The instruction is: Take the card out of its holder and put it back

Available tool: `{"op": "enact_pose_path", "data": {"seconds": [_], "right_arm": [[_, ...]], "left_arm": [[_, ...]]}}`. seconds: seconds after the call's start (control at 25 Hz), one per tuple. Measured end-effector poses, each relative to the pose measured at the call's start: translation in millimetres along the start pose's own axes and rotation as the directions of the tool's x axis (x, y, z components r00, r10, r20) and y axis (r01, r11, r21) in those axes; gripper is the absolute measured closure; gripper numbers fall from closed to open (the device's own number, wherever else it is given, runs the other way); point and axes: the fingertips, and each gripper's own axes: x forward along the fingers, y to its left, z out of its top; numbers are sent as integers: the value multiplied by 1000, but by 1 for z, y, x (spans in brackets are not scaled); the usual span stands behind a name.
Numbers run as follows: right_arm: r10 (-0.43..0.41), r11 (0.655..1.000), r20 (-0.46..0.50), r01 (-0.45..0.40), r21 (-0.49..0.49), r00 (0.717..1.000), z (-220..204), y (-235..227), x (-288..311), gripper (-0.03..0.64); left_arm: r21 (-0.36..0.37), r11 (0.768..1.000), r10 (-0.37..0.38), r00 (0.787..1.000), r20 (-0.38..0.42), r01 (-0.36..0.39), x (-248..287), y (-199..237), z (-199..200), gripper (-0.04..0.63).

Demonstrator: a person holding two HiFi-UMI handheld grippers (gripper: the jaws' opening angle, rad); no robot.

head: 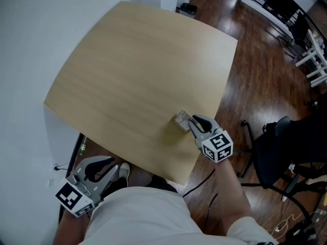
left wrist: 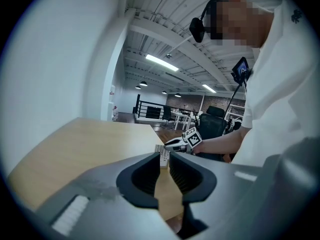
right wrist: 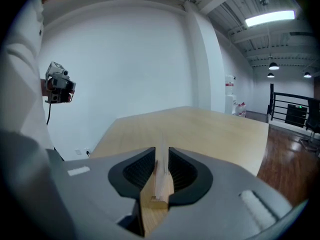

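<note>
Head view: holder (head: 181,120) sits on the counter (head: 138,70), close to its near right edge. Right tongs (head: 190,122) have their tips at the holder. Left tongs (head: 113,168) hang well away from the holder, off the counter.

Left gripper view: left tongs a narrow slit apart, nothing in them. Card (left wrist: 161,155) shows far ahead through the slit.

Right gripper view: card upright, edge-on, seated in the holder, between the right tongs' pads. Pads part open, apparently not pressing it.

Judgement: to lift, close on the card above the holder and pull straight up. The holder looks light and may ride up; the left tongs could pin it.
</note>
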Motion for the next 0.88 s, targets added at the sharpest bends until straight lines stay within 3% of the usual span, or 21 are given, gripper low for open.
{"op": "enact_pose_path", "data": {"seconds": [0.2,0.4,0.6,0.88], "right_arm": [[-118,993,43,118,-7,992,28,15,-39,522],[-252,968,53,251,15,966,37,63,-83,518],[-366,929,42,362,80,929,32,147,-112,512],[-484,863,29,471,183,875,17,278,-145,503]], "left_arm": [[52,994,-94,995,15,93,-5,2,10,529],[127,968,-222,975,30,216,-24,2,13,529],[175,937,-312,950,33,302,-71,15,4,529],[179,892,-418,908,-17,414,-129,31,-43,529]]}}
